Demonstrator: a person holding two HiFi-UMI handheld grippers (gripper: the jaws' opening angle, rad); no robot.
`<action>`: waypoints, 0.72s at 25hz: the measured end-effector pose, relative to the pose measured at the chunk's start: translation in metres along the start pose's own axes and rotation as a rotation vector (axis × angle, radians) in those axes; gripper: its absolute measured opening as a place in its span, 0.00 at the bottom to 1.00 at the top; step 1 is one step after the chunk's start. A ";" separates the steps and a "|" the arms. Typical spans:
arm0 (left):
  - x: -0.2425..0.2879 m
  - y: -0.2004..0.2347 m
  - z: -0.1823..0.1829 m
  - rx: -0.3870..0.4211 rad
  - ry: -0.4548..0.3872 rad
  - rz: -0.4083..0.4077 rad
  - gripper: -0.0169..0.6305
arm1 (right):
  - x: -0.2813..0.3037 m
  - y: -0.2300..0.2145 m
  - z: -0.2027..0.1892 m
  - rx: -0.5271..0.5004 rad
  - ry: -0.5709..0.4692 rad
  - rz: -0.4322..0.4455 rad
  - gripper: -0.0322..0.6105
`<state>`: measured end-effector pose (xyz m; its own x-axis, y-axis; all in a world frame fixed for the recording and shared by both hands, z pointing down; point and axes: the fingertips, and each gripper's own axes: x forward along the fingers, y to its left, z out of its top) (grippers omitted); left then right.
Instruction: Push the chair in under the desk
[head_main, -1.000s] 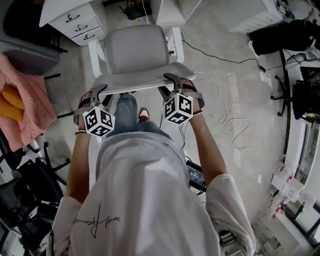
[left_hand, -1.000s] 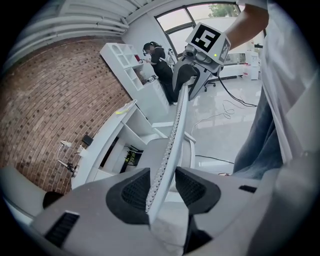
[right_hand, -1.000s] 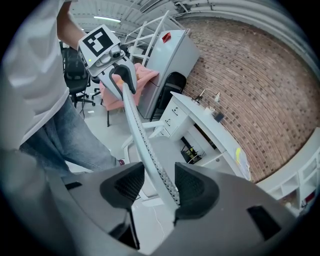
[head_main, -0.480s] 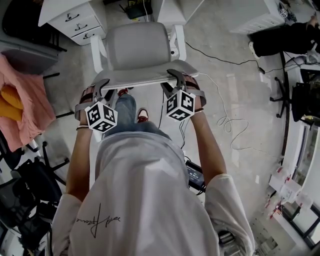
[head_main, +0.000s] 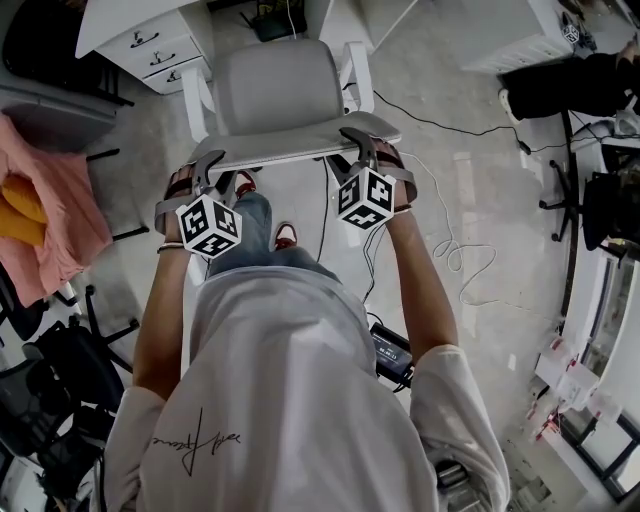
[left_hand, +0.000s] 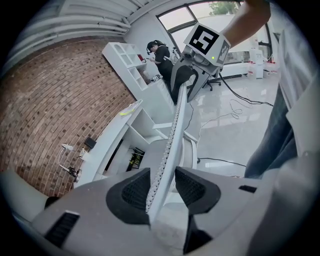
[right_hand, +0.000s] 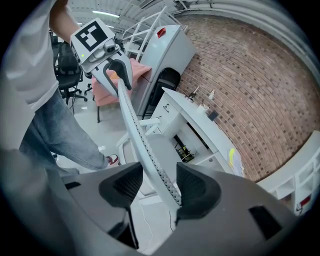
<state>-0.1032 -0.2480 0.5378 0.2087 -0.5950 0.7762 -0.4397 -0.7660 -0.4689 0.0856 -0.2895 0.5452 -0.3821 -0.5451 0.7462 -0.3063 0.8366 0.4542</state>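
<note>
A grey office chair (head_main: 275, 85) stands in front of me, its seat toward the white desk (head_main: 345, 15) at the top of the head view. The thin top edge of its backrest (head_main: 290, 150) runs between both grippers. My left gripper (head_main: 212, 167) straddles the left end of that edge, and in the left gripper view (left_hand: 162, 187) the backrest (left_hand: 175, 130) passes between the pads with gaps beside it. My right gripper (head_main: 355, 145) straddles the right end. Its jaws (right_hand: 160, 185) are opening with the backrest (right_hand: 132, 120) between them, and the pads do not press on it.
A white drawer unit (head_main: 150, 45) stands left of the chair. A pink cloth (head_main: 40, 210) hangs at the left, with a black chair base (head_main: 60, 370) below it. Cables (head_main: 450, 245) trail over the floor at the right. A person in black (head_main: 570, 75) sits at the far right.
The chair has rolled forward toward the desk, and both grippers have moved forward with its backrest.
</note>
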 end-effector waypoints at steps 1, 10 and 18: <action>0.002 0.002 0.001 0.002 -0.001 -0.005 0.26 | 0.002 -0.003 0.000 0.000 0.002 0.006 0.40; 0.007 0.013 0.001 0.042 -0.040 0.058 0.28 | 0.008 -0.011 0.004 -0.015 0.001 -0.027 0.41; 0.012 0.031 0.000 0.038 -0.034 0.072 0.30 | 0.011 -0.020 0.013 -0.025 -0.011 -0.052 0.42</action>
<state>-0.1144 -0.2783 0.5326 0.2074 -0.6561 0.7256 -0.4209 -0.7294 -0.5392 0.0760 -0.3132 0.5383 -0.3755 -0.5883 0.7161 -0.3041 0.8081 0.5044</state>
